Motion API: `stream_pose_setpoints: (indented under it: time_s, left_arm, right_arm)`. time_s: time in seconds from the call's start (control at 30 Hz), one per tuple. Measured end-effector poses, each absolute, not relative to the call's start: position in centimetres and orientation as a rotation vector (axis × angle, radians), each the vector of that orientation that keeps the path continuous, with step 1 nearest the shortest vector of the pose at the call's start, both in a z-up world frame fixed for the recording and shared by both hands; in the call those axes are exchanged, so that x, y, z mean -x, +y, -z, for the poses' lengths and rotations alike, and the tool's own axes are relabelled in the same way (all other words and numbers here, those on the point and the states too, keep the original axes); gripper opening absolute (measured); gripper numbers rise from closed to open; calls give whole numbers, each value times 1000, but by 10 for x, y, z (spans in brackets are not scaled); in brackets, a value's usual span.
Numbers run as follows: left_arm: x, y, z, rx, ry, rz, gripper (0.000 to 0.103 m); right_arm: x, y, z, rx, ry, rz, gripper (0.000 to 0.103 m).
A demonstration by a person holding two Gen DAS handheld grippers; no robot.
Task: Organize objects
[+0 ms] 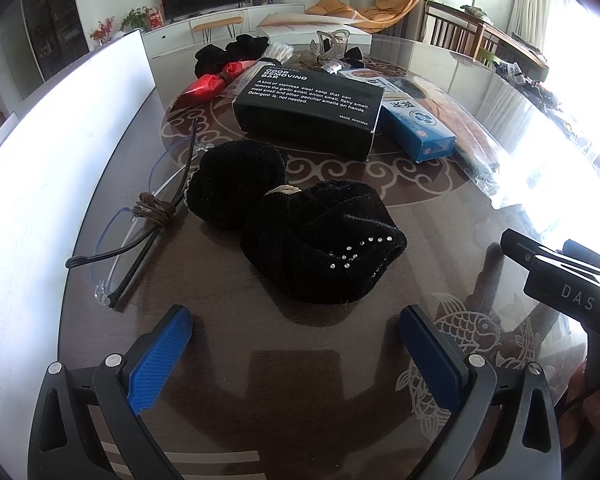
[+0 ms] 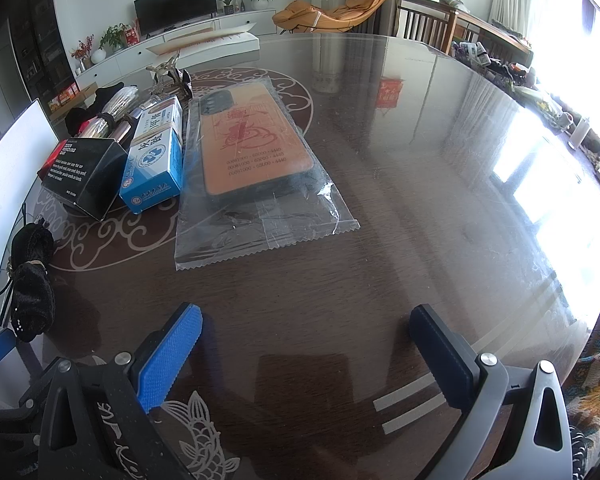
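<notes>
Black velvet forms the bow-shaped hair accessory (image 1: 296,224) that lies on the glass-topped table (image 1: 300,380), directly ahead of the left gripper (image 1: 296,332) and just beyond its blue pads (image 1: 160,360); the jaws stand wide apart and hold nothing, with bare tabletop between them. A pair of folded eyeglasses (image 1: 128,232), bound with a brown cord, lies touching the accessory on its left side. Farther back sit a black odor-removing soap box (image 1: 308,108) and, just beside it on the right, a blue carton (image 1: 412,128). The right gripper (image 2: 306,344) is likewise spread open and empty above bare table. Ahead of it and well apart lies an orange phone case in a clear plastic bag (image 2: 256,176), with the blue carton (image 2: 154,168) beside the bag's left edge and the black box (image 2: 88,172) left of that. The velvet accessory (image 2: 32,276) appears at the far left of the right wrist view, near the tip of the left gripper.
</notes>
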State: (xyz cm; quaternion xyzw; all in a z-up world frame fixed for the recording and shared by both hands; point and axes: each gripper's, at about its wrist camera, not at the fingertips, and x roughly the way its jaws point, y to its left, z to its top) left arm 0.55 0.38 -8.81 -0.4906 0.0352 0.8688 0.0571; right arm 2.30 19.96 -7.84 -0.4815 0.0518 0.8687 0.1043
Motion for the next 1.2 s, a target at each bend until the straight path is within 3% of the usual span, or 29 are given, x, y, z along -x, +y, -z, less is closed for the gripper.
stream_pose_setpoints:
  time_s: [0.73, 1.07, 1.2]
  left_arm:
    - [-37, -13, 86, 1517, 142, -2570, 103]
    - [7, -24, 48, 1424, -165, -2606, 103]
    - [41, -2, 54, 1466, -111, -2664, 103]
  right_arm:
    - [-23, 200, 78, 1419, 155, -2563, 103]
    - [-23, 200, 78, 1418, 154, -2562, 103]
    - [-22, 200, 78, 1417, 154, -2563, 103]
